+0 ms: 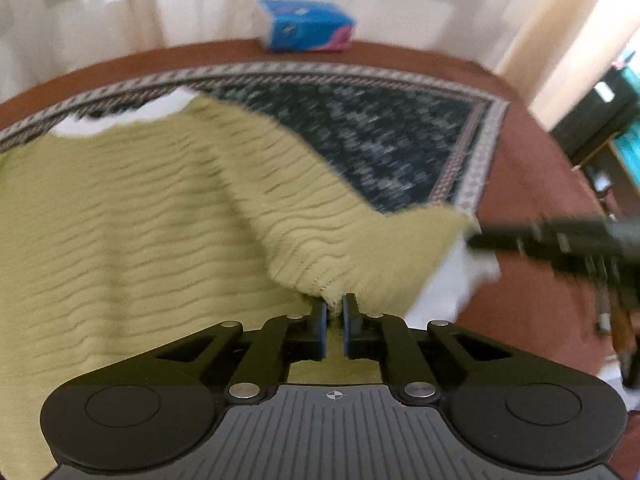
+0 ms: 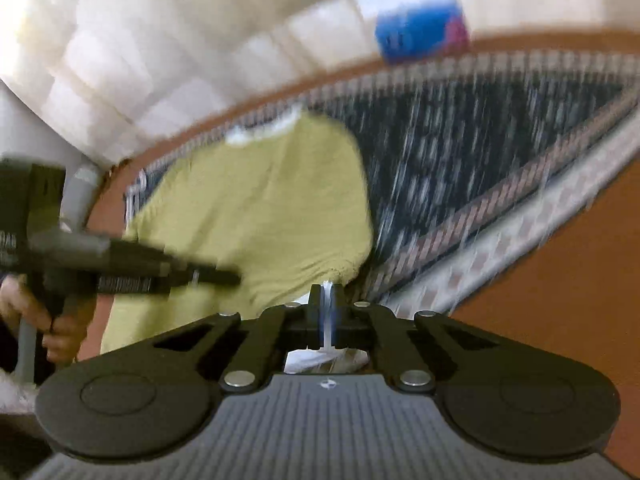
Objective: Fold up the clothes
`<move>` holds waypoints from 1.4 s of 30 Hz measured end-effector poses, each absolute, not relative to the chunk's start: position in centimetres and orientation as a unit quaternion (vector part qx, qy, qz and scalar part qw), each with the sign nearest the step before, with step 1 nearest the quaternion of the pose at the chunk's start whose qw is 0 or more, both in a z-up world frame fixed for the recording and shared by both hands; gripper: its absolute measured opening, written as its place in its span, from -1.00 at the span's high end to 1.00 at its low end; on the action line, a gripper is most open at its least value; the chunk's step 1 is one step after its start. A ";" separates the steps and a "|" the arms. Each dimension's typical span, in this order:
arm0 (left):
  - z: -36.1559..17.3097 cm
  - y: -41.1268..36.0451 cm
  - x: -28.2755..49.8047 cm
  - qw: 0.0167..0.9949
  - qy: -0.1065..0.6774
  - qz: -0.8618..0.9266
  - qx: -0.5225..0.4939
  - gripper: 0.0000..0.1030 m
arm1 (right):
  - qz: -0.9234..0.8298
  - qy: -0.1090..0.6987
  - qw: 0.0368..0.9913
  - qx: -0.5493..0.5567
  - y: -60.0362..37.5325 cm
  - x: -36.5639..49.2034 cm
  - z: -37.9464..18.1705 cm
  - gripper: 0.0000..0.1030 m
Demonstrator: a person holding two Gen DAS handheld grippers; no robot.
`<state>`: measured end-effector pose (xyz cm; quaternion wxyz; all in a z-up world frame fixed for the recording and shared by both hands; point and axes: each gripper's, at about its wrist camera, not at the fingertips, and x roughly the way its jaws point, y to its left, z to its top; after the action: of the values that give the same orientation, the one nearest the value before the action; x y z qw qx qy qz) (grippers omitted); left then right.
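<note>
An olive-green ribbed knit garment (image 1: 120,216) with white trim lies on a dark patterned rug (image 1: 380,140). My left gripper (image 1: 335,304) is shut on a lifted fold of its green edge. My right gripper (image 2: 327,294) is shut on the garment's white edge beside the green cloth (image 2: 256,200). The right gripper also shows in the left wrist view (image 1: 560,240), at the garment's right corner. The left gripper shows blurred in the right wrist view (image 2: 120,268), held by a hand (image 2: 48,320).
A blue tissue pack (image 1: 308,26) stands at the far edge by the white curtain (image 1: 120,8). The rug lies on a red-brown floor (image 1: 540,184). Dark furniture (image 1: 600,120) stands at the far right.
</note>
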<state>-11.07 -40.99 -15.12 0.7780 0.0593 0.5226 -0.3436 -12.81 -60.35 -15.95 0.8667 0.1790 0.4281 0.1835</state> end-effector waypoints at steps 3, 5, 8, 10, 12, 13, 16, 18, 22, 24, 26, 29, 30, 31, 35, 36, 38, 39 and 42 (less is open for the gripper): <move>-14.8 -43.0 -11.0 0.770 0.523 -0.361 0.050 0.96 | 0.169 0.399 0.886 0.163 -62.6 -10.7 -13.6 0.94; -15.2 -44.5 -11.0 0.764 0.528 -0.367 0.049 0.99 | 0.161 0.393 0.893 0.150 -63.6 -9.6 -12.9 0.94; -17.1 -46.5 -11.5 0.751 0.542 -0.371 0.072 0.99 | 0.146 0.399 0.895 0.139 -65.0 -8.5 -12.8 0.94; -18.5 -47.4 -11.9 0.742 0.551 -0.371 0.088 0.99 | 0.134 0.416 0.888 0.141 -65.7 -8.3 -13.8 0.94; -19.8 -47.9 -12.4 0.735 0.559 -0.370 0.101 0.90 | 0.121 0.440 0.878 0.144 -66.2 -8.3 -15.5 0.94; -20.2 -48.0 -12.6 0.733 0.561 -0.370 0.105 0.74 | 0.114 0.452 0.873 0.145 -66.4 -8.3 -16.3 0.94; -19.7 -47.5 -12.8 0.738 0.550 -0.377 0.104 0.50 | 0.096 0.481 0.858 0.152 -66.8 -8.2 -18.6 0.92; -19.0 -47.0 -13.0 0.742 0.542 -0.379 0.109 0.48 | 0.089 0.487 0.853 0.163 -66.9 -8.3 -19.3 0.83; -17.1 -45.7 -12.3 0.760 0.520 -0.375 0.110 0.24 | 0.089 0.441 0.881 0.148 -66.6 -8.3 -16.4 0.58; -16.3 -45.1 -10.6 0.772 0.513 -0.364 0.094 0.23 | 0.111 0.415 0.895 0.122 -65.8 -7.6 -14.6 0.29; -15.4 -44.6 -8.7 0.784 0.507 -0.351 0.076 0.22 | 0.132 0.405 0.899 0.102 -64.8 -6.7 -13.7 0.26; -14.5 -44.6 -4.5 0.801 0.502 -0.321 0.047 0.21 | 0.147 0.407 0.897 0.091 -63.8 -5.9 -13.8 0.26; -14.3 -44.9 -3.1 0.807 0.500 -0.313 0.040 0.18 | 0.145 0.409 0.896 0.096 -63.8 -5.9 -14.2 0.26; -14.1 -45.2 -1.7 0.811 0.499 -0.305 0.033 0.13 | 0.143 0.412 0.894 0.101 -63.8 -5.9 -14.5 0.26; -14.3 -47.3 3.0 0.811 0.510 -0.287 0.006 0.08 | 0.124 0.423 0.889 0.123 -64.8 -7.2 -15.7 0.26; -14.6 -48.0 3.5 0.809 0.513 -0.287 0.012 0.07 | 0.119 0.427 0.888 0.125 -65.0 -7.6 -16.0 0.26; -15.2 -49.6 4.6 0.806 0.518 -0.286 0.028 0.07 | 0.110 0.432 0.885 0.133 -65.5 -8.6 -16.4 0.26; -15.7 -50.3 4.8 0.803 0.521 -0.286 0.045 0.07 | 0.105 0.434 0.884 0.137 -65.8 -9.1 -16.7 0.25; -17.3 -51.4 4.9 0.794 0.532 -0.281 0.084 0.07 | 0.107 0.442 0.880 0.140 -66.1 -9.9 -17.3 0.19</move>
<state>4.87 -51.44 -17.29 0.7942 0.0842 0.5319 -0.2814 -9.94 -66.07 -17.31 0.8797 0.1398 0.4418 0.1069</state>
